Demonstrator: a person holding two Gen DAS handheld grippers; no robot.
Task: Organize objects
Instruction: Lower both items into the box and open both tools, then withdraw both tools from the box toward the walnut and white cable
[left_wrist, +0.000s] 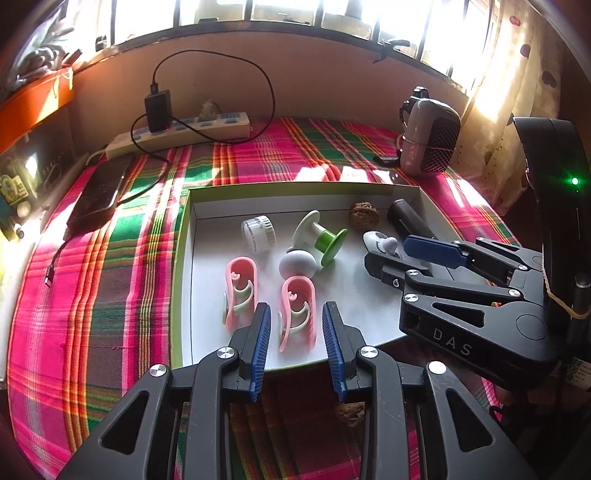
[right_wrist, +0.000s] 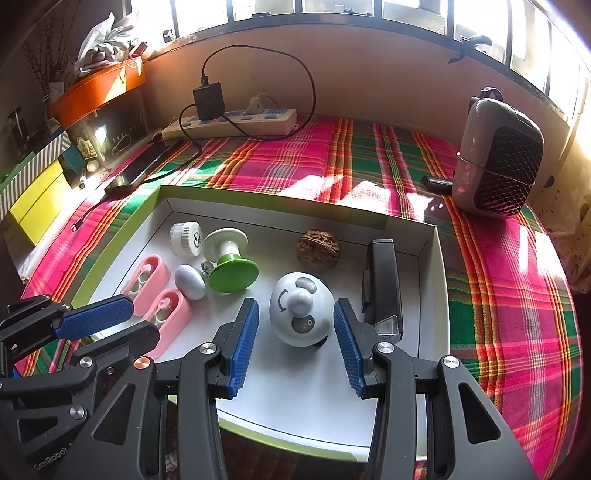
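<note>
Only left wrist view shows a second walnut (left_wrist: 350, 413) outside the box (left_wrist: 184, 258).

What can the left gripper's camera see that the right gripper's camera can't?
Only the left wrist view shows a second walnut on the cloth, outside the box, below the left gripper. Only the right wrist view shows the yellow box on the side shelf. Both show the white box holding two pink clips, a green spool, a walnut and the white egg toy, plus the power strip and both open grippers.
</note>
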